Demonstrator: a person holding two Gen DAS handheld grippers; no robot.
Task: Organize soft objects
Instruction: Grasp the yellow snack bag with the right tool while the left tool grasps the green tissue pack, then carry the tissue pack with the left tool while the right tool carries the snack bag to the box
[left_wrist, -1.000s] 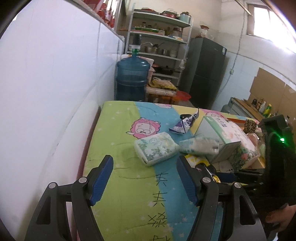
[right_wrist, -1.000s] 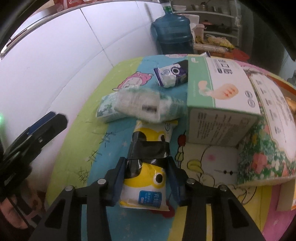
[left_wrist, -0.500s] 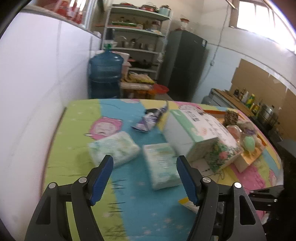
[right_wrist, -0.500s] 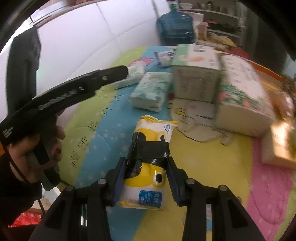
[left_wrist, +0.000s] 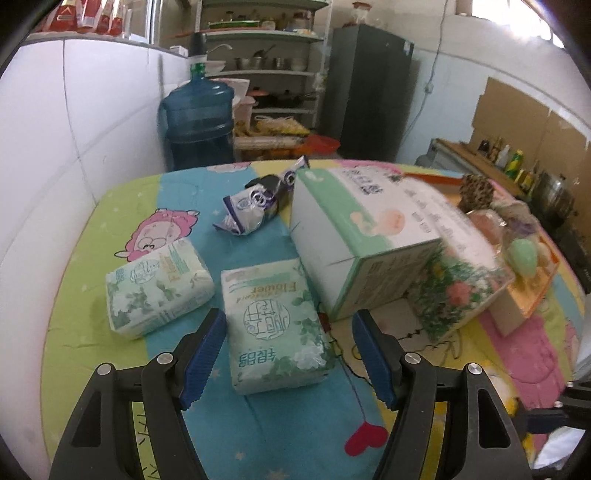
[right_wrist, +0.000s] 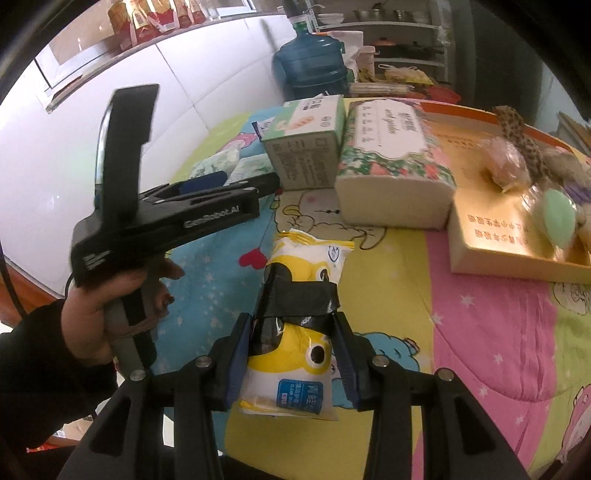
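My left gripper (left_wrist: 288, 350) is open, its blue fingers on either side of the near end of a green floral tissue pack (left_wrist: 273, 325) lying on the cartoon cloth. A second green tissue pack (left_wrist: 157, 288) lies to its left. A crumpled purple-white packet (left_wrist: 255, 206) lies behind them. My right gripper (right_wrist: 293, 354) is shut on a yellow wet-wipe pack (right_wrist: 299, 314) wrapped with black tape, held above the table. The left gripper (right_wrist: 236, 195) also shows in the right wrist view.
A white-green carton (left_wrist: 354, 236) and a floral tissue block (right_wrist: 391, 177) stand mid-table. An orange box (right_wrist: 517, 236) with small soft items sits at the right. A blue water jug (left_wrist: 199, 122), shelves and a white wall are behind.
My left gripper has come forward and down until its fingers flank the nearer green tissue pack. My right gripper has pulled back toward the table's near edge, still holding the yellow pack.
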